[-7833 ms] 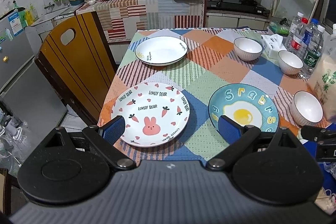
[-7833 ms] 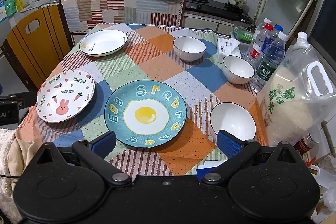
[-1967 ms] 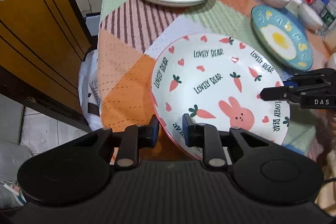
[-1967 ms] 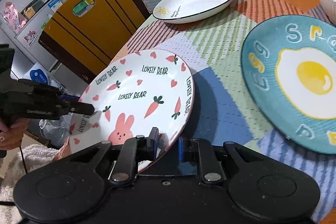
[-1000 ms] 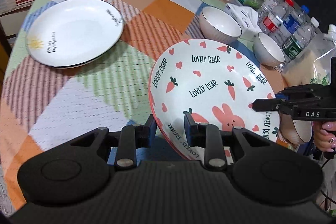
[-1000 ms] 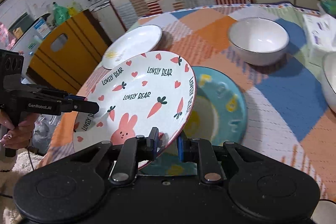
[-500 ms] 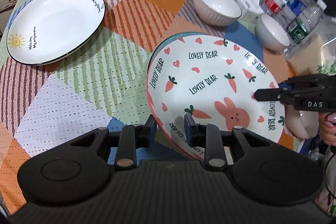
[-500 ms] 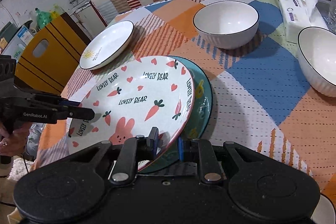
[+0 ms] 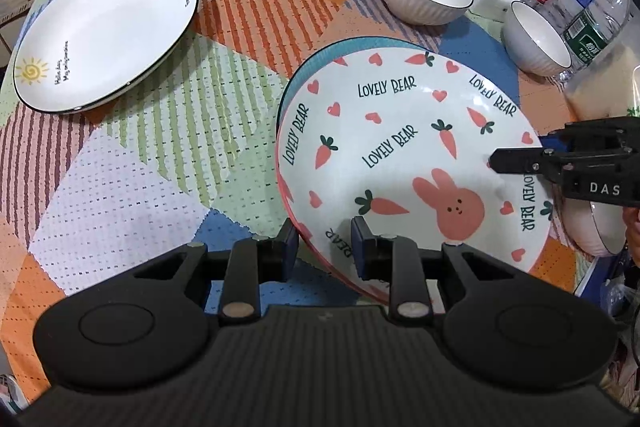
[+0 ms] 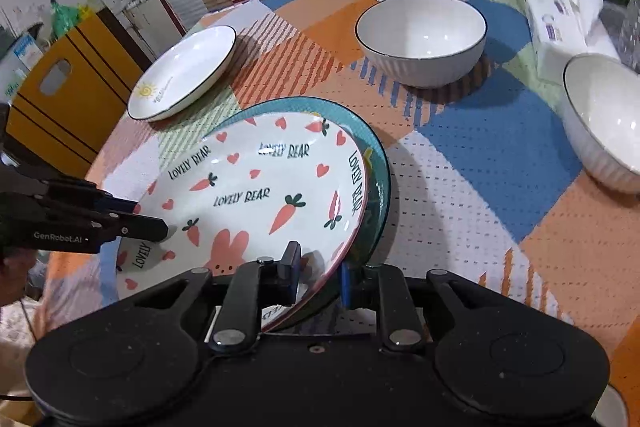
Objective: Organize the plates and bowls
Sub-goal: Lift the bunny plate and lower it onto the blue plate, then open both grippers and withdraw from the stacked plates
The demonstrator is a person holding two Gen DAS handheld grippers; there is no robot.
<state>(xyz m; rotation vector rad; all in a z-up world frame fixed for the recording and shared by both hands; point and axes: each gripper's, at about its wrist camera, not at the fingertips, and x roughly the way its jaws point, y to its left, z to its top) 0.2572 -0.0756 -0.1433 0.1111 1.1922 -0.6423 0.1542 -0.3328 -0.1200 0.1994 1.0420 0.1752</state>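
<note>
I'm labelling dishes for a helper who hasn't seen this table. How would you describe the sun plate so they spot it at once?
On the patchwork tablecloth, look to the far corner by the yellow chair. The sun plate lies alone and flat there. Unlike the bunny plate, it is plain white with a thin dark rim and a small yellow spiral sun at one edge.

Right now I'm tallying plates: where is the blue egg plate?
In both wrist views the blue egg plate lies mid-table under the bunny plate, only its rim showing, with the sun plate beyond it.
</note>
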